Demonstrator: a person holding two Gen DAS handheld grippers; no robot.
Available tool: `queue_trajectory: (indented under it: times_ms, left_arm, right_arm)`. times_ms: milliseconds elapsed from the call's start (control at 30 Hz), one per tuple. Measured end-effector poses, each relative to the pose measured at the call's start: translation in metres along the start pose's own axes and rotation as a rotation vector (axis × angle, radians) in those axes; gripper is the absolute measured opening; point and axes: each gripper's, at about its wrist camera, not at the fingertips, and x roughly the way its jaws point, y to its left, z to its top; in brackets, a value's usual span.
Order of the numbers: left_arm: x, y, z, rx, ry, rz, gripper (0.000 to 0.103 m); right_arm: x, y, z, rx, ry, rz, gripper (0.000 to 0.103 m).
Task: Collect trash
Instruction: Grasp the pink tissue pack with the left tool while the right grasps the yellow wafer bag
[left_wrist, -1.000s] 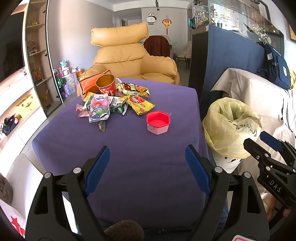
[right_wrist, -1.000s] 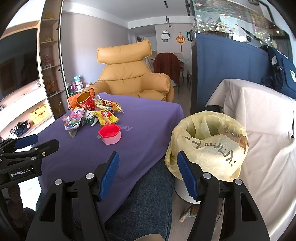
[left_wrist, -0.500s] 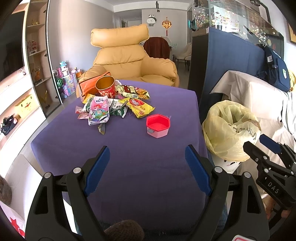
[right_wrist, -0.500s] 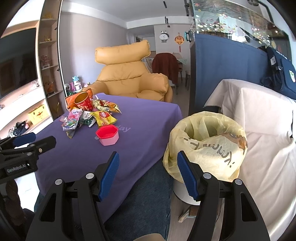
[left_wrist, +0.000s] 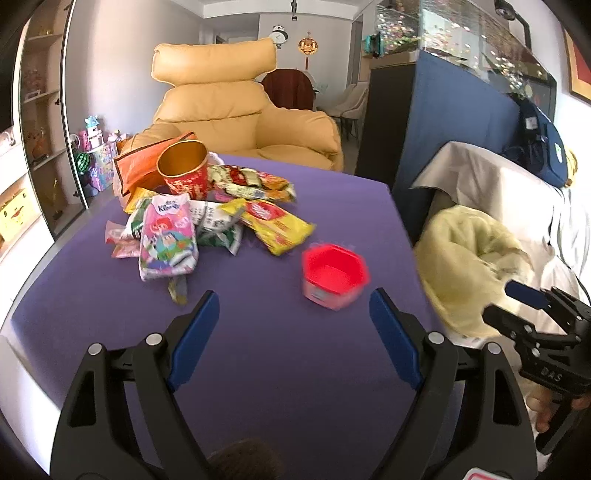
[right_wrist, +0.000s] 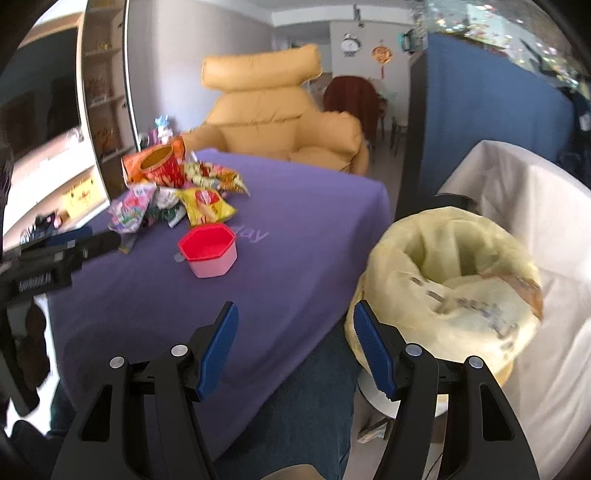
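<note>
A pile of snack wrappers (left_wrist: 207, 221) and a red paper cup (left_wrist: 183, 170) lie at the far left of the purple table (left_wrist: 258, 350); the pile also shows in the right wrist view (right_wrist: 173, 199). A red and pink hexagonal tub (left_wrist: 334, 275) stands apart to the right of the pile and shows in the right wrist view (right_wrist: 208, 249). A bin lined with a yellow bag (right_wrist: 450, 280) stands beside the table's right edge. My left gripper (left_wrist: 293, 332) is open and empty above the table, short of the tub. My right gripper (right_wrist: 293, 345) is open and empty near the table's corner.
A yellow armchair (left_wrist: 236, 110) stands behind the table. A blue partition (left_wrist: 454, 122) and a white-covered sofa (right_wrist: 524, 206) are at the right, shelves (left_wrist: 33, 122) at the left. A person's denim-clad leg (right_wrist: 306, 413) is below the right gripper.
Both grippers have moved forward toward the table; the trash pile and the tub look larger and nearer. Both stay open and empty.
</note>
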Motion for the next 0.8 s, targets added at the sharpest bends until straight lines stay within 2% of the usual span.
queue_trajectory:
  times_ms: [133,300,433,533,600,667,733,800]
  left_arm:
    - [0.033,0.048,0.014,-0.097,0.011,-0.017,0.079]
    - [0.07,0.106,0.034,-0.183,0.015,0.047,0.084]
    - [0.101,0.138,0.05,-0.246,0.096,0.05,0.084]
    - [0.116,0.147,0.056,-0.279,0.142,0.041,0.084]
    - [0.122,0.15,0.056,-0.291,0.159,0.023,0.079]
    - [0.125,0.149,0.056,-0.282,0.173,0.038,0.064]
    - [0.124,0.149,0.057,-0.288,0.174,0.025,0.055]
    - [0.119,0.151,0.056,-0.302,0.174,0.019,0.052]
  right_arm:
    - [0.032,0.013,0.01,-0.027,0.038,0.032,0.061]
    - [0.072,0.031,0.029,-0.074,0.083,0.087,0.061]
    - [0.087,0.038,0.056,-0.109,0.057,0.102,0.061]
    - [0.103,0.042,0.083,-0.152,0.03,0.095,0.061]
    - [0.111,0.042,0.095,-0.168,0.03,0.107,0.061]
    - [0.123,0.046,0.111,-0.197,0.022,0.147,0.061]
    - [0.134,0.056,0.124,-0.241,0.028,0.189,0.061]
    - [0.151,0.071,0.137,-0.309,0.058,0.255,0.061]
